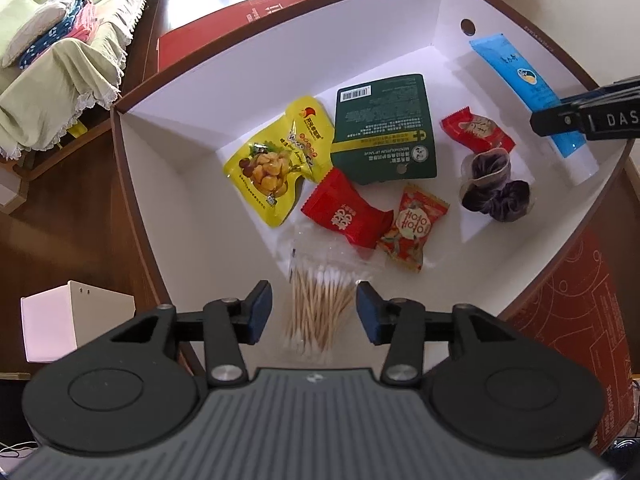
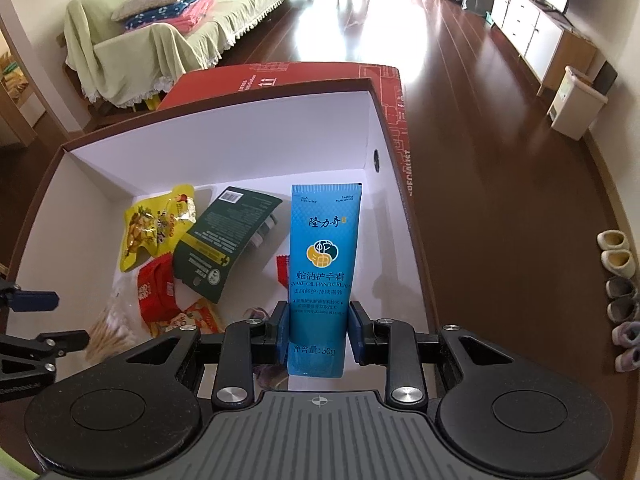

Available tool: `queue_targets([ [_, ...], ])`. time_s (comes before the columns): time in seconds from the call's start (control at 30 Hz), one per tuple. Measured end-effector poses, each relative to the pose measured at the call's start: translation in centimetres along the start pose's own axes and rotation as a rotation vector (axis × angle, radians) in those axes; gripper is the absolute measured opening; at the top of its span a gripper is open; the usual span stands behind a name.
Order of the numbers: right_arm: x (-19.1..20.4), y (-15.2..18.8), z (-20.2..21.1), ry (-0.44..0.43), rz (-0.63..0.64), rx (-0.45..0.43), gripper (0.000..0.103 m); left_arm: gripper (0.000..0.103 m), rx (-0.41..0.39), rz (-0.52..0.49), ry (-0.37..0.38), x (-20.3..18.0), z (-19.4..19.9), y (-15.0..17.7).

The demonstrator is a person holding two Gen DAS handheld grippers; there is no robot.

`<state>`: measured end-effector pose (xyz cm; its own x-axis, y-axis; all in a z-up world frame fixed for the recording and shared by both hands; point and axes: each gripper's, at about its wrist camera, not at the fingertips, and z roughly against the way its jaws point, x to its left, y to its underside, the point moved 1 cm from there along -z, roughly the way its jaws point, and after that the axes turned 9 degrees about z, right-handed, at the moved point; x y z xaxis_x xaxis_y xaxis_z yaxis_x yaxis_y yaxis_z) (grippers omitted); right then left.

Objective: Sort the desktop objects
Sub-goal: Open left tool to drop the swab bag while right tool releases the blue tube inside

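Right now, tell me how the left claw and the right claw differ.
The left claw is open and holds nothing; the right claw is shut on the blue hand cream tube. The left hovers over the bag of cotton swabs near the box's front wall; the right sits at the box's right side. Both have blue pads and reach into the same white box.

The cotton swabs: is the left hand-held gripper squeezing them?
No, its pads stand apart on either side of the cotton swabs, not touching them.
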<state>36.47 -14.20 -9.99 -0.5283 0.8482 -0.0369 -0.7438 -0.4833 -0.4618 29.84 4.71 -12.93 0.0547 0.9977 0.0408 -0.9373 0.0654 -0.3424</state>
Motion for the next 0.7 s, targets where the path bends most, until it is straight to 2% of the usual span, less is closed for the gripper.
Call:
queue_targets([
  [0.17,0.1,-0.1,-0.2,0.036,0.024,0.016,0.031,0.044,-0.007,0.010,-0.002,0.3,0.3,0.0],
  [0.2,0.1,-0.1,-0.3,0.037,0.030,0.018,0.036,0.045,-0.009,0.013,-0.003,0.3,0.4,0.0],
  [0.3,0.0,-0.2,-0.2,0.041,0.027,0.011,0.040,0.051,-0.020,0.019,-0.004,0.5,0.8,-0.1],
  [0.33,0.0,-0.2,-0.1,0.042,0.024,0.009,0.046,0.052,-0.023,0.021,-0.004,0.5,0.9,-0.1],
  [0.37,0.0,-0.2,-0.1,0.040,0.022,0.008,0.048,0.052,-0.025,0.022,-0.004,0.6,1.0,0.0],
  [0.7,-0.1,0.1,0.9,0.024,-0.003,0.008,0.048,0.055,-0.041,0.029,-0.004,0.8,1.9,0.1],
])
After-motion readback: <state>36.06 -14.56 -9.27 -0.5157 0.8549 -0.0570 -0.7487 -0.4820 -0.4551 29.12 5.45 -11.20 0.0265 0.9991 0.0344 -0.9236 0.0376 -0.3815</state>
